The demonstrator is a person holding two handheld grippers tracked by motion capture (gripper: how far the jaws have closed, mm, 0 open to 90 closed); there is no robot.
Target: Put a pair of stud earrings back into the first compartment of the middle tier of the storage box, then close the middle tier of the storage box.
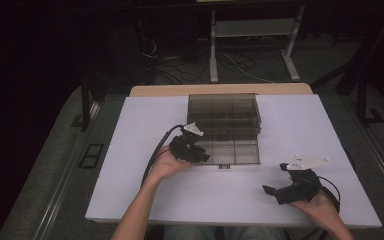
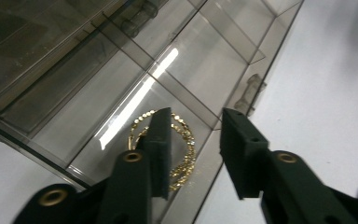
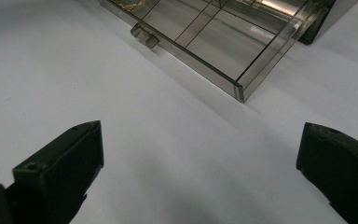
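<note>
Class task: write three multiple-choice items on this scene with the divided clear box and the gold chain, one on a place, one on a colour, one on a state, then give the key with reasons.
1. Where does the chain lie?
A. in a compartment of the box
B. on the bare table
C. on the box lid

2. What colour is the chain?
A. silver
B. gold
C. red

3. How do the jaws of the right gripper stand?
A. shut on the chain
B. shut on nothing
C. wide apart over the table

Key: A, it rests between the dividers; B, its links shine gold; C, only bare table shows between them.
</note>
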